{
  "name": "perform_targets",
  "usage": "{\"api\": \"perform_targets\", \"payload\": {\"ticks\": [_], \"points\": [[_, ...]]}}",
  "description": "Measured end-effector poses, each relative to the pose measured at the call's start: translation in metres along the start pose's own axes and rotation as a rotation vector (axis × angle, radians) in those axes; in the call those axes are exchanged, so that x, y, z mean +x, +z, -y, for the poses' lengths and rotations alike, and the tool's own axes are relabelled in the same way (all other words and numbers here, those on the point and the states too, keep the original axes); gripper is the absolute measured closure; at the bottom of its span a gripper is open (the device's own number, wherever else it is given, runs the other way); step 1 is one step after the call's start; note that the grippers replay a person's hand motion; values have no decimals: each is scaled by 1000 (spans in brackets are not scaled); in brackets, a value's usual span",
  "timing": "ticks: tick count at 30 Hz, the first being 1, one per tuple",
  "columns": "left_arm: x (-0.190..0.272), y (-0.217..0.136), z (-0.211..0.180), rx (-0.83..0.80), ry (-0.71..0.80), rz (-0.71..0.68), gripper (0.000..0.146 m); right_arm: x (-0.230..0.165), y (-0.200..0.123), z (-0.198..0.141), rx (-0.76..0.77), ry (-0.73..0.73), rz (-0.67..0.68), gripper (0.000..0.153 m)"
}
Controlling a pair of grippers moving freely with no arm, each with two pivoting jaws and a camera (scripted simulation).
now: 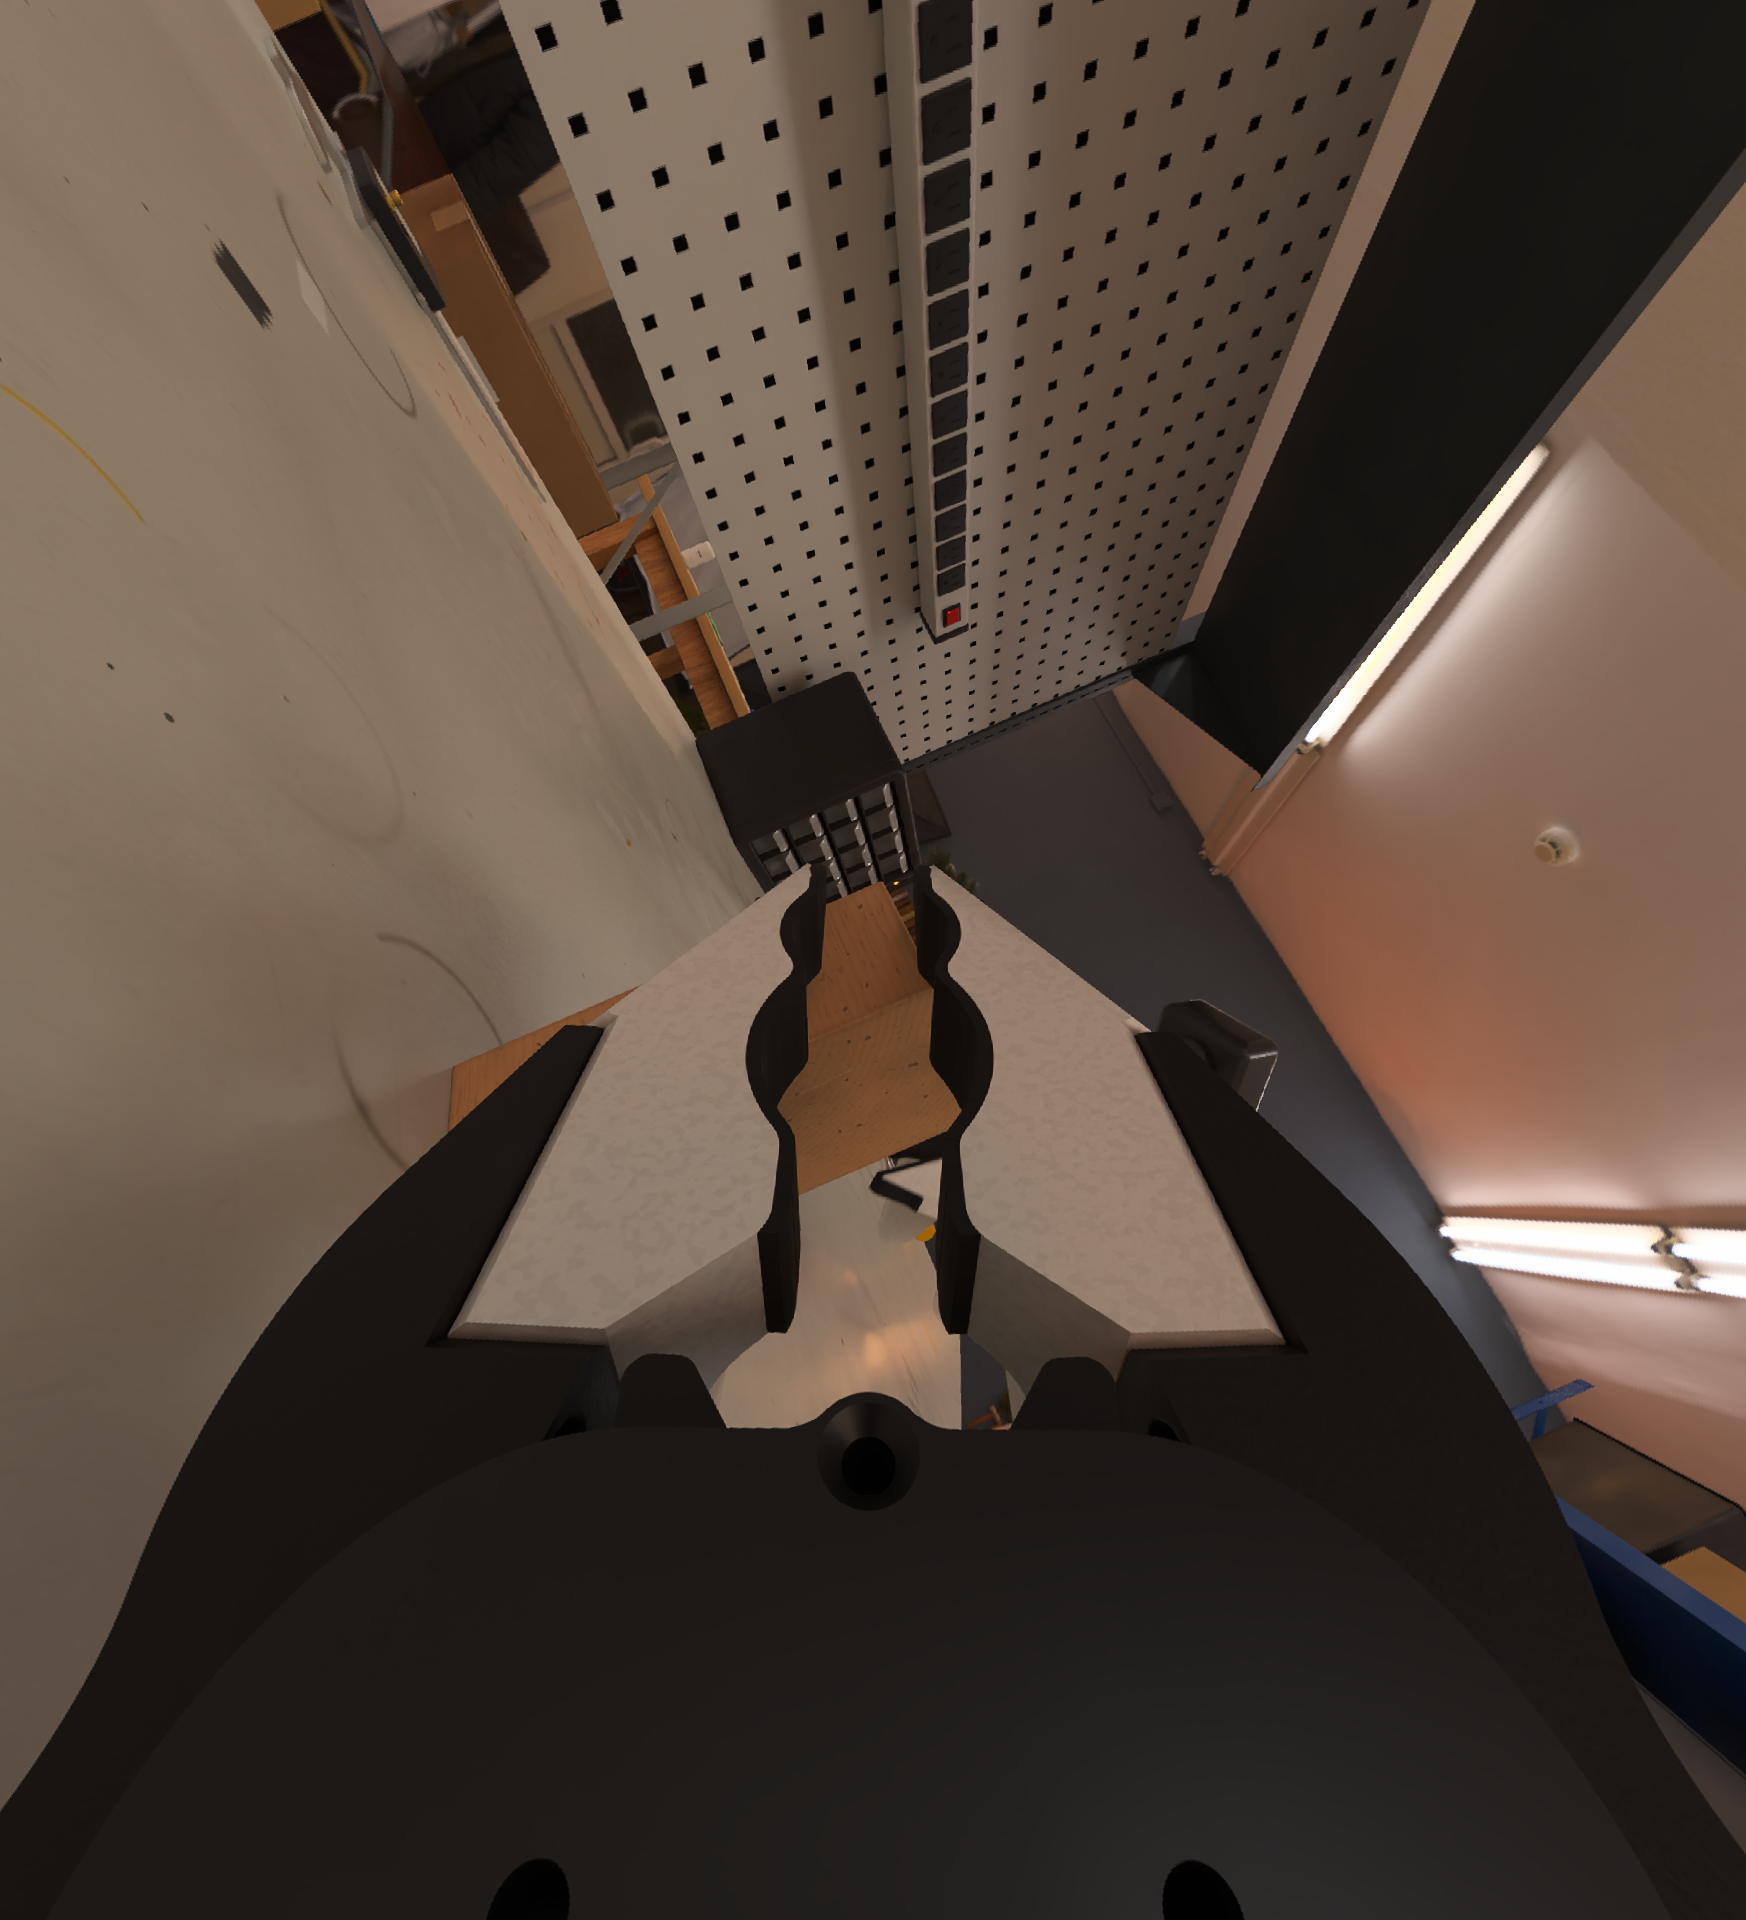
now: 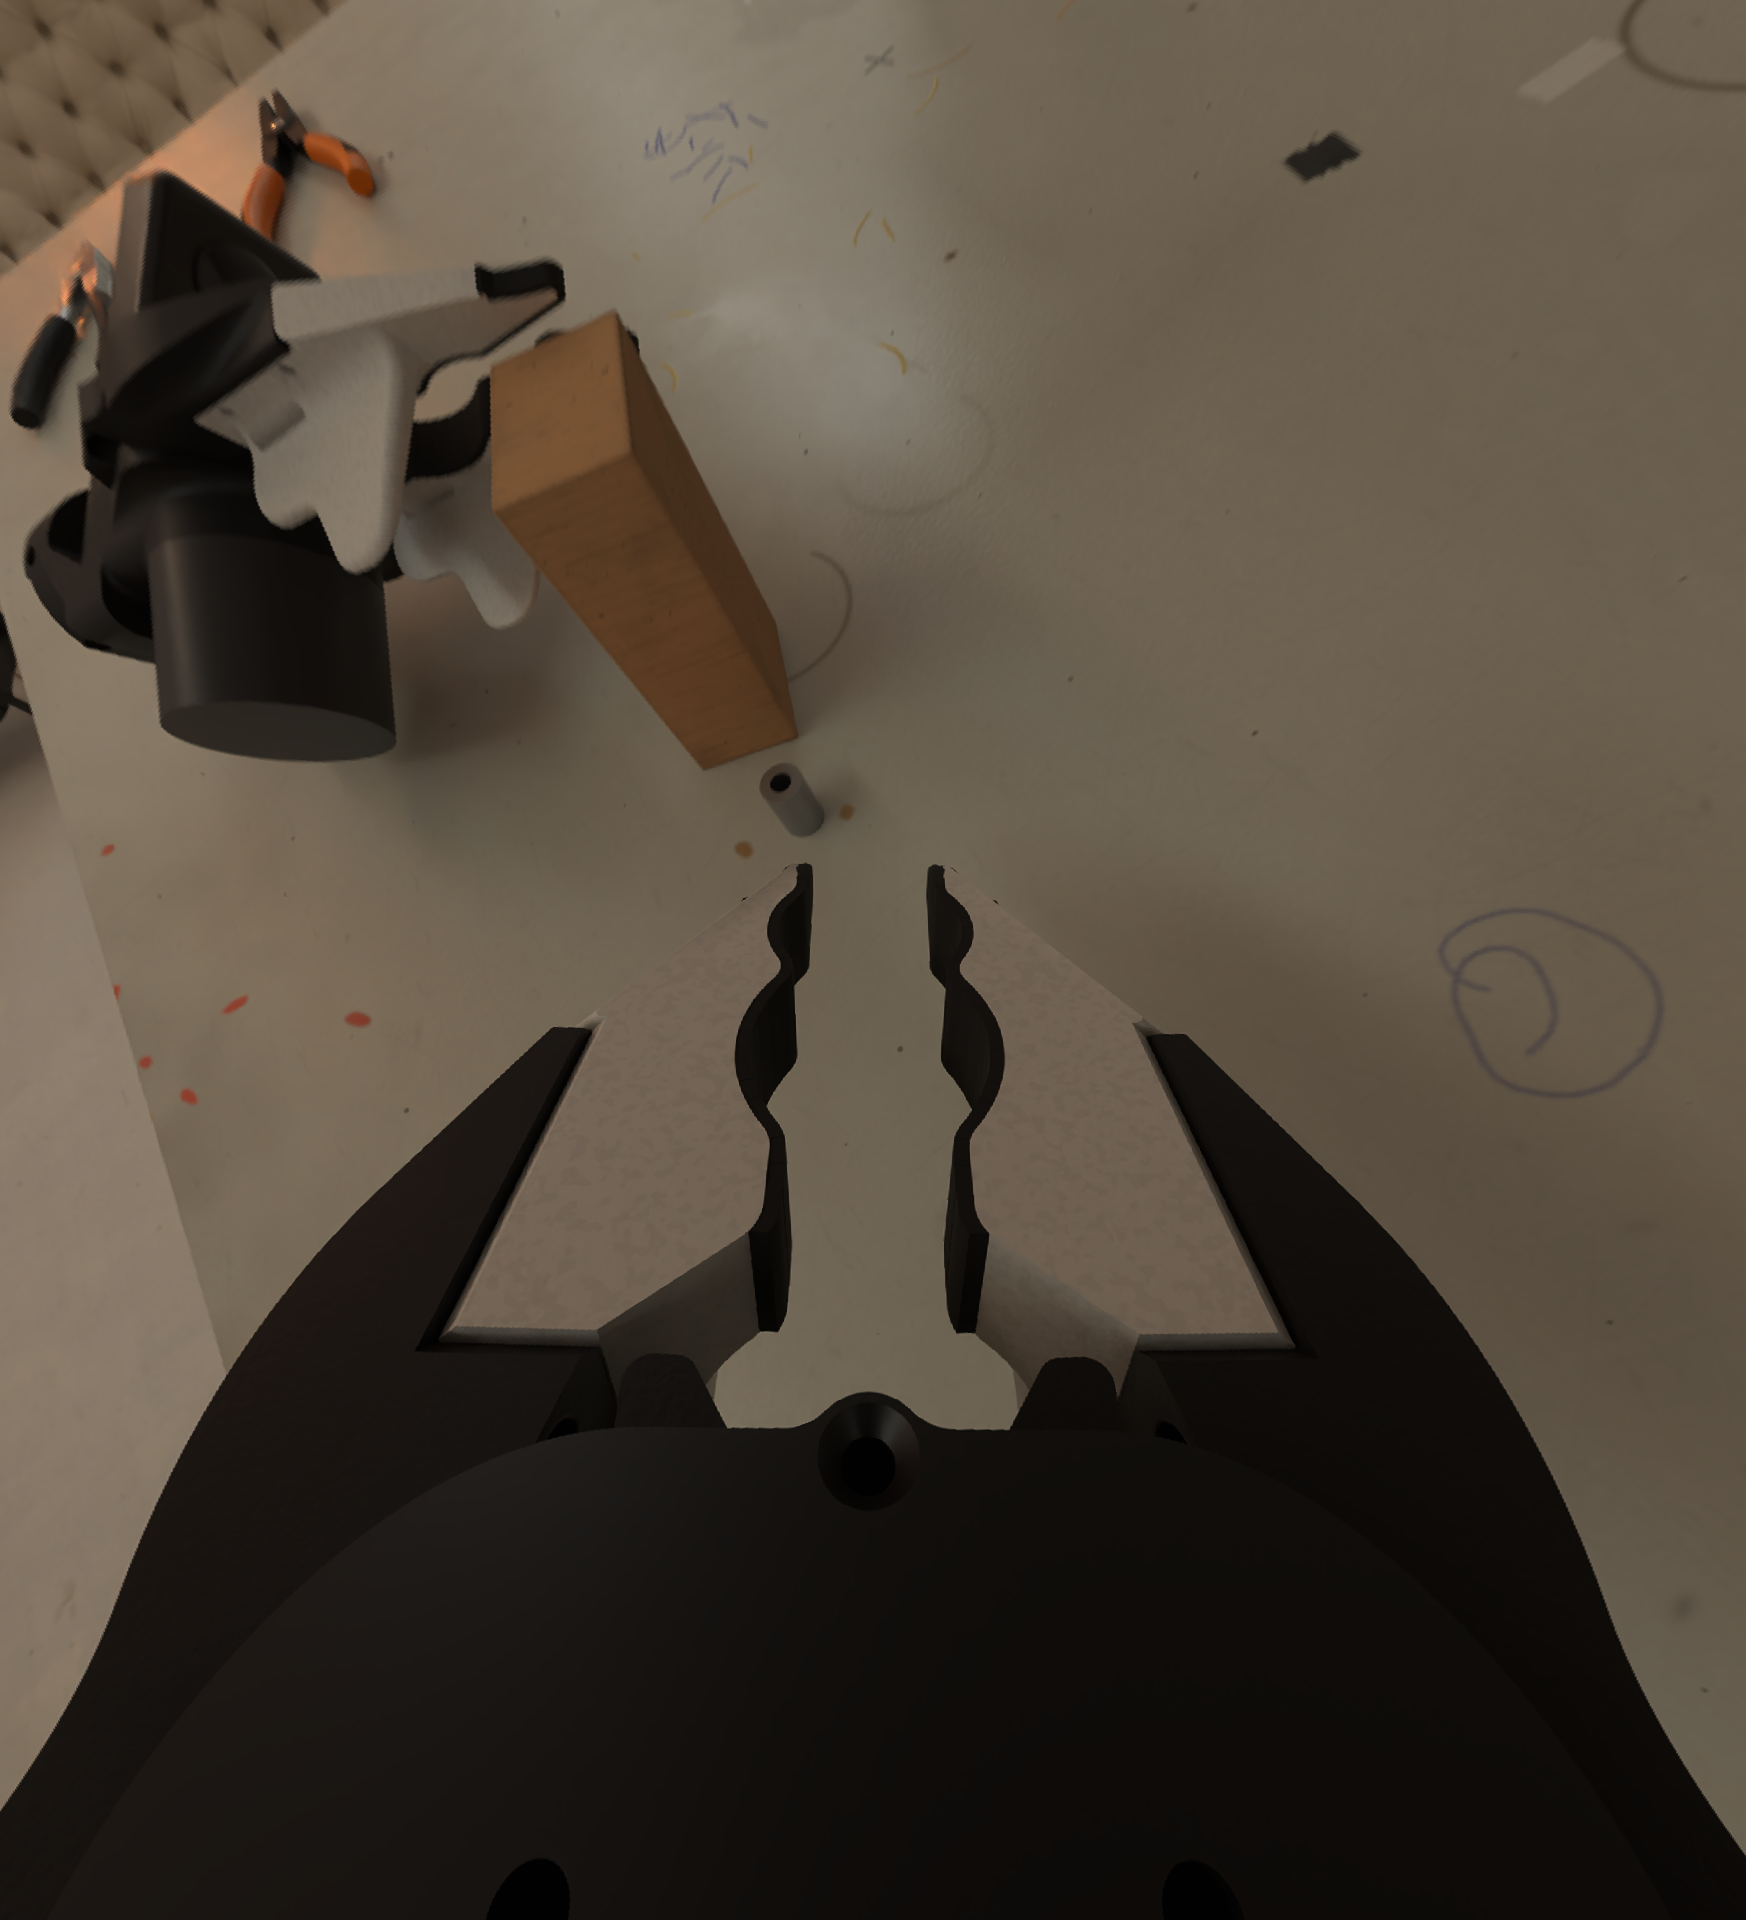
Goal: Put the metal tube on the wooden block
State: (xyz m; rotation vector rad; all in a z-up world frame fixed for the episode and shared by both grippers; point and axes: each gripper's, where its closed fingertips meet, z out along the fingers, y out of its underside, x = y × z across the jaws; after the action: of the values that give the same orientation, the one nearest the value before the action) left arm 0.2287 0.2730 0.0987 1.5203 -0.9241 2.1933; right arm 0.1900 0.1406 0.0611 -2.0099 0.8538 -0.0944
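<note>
The wooden block (image 2: 630, 540) is long and light brown; its near end rests on the pale table (image 2: 1264, 520) and it rises towards its far end. My left gripper (image 2: 516, 348) clasps that far end, and in the left wrist view the wooden block (image 1: 864, 1049) fills the gap between the left gripper's (image 1: 869, 888) pads. The metal tube (image 2: 791, 800) is short and grey and lies on the table just off the block's near end. My right gripper (image 2: 869, 873) is open and empty, with its tips just short of the tube.
Orange-handled pliers (image 2: 303, 156) and a black-handled tool (image 2: 58, 343) lie at the table's far left corner, beyond the left gripper. The table edge (image 2: 69, 831) runs down the left. A white pegboard (image 1: 796, 312) with a power strip (image 1: 947, 312) and a black drawer cabinet (image 1: 827, 779) stand ahead of the left gripper.
</note>
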Motion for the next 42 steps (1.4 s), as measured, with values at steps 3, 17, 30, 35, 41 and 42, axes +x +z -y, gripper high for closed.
{"api": "perform_targets", "payload": {"ticks": [3, 17, 30, 35, 41, 42], "points": [[-1, 0, 0, 2, -2, 3, 130, -5, 9, -10, -34, -19, -10, 131], [-2, -3, 2, 8, -12, 12, 130, -14, 72, -18, -181, -296, -118, 123], [-5, -6, 6, 26, -35, 24, 129, -20, 73, -12, -173, -266, -87, 107], [-5, -7, 8, 35, -44, 20, 129, -19, 81, -10, -181, -309, -128, 120], [-5, -8, 8, 33, -45, 19, 129, -31, 51, 25, -29, -278, -40, 117], [-5, -8, 8, 32, -44, 19, 129, -31, 45, 28, -14, -260, -27, 112]]}}
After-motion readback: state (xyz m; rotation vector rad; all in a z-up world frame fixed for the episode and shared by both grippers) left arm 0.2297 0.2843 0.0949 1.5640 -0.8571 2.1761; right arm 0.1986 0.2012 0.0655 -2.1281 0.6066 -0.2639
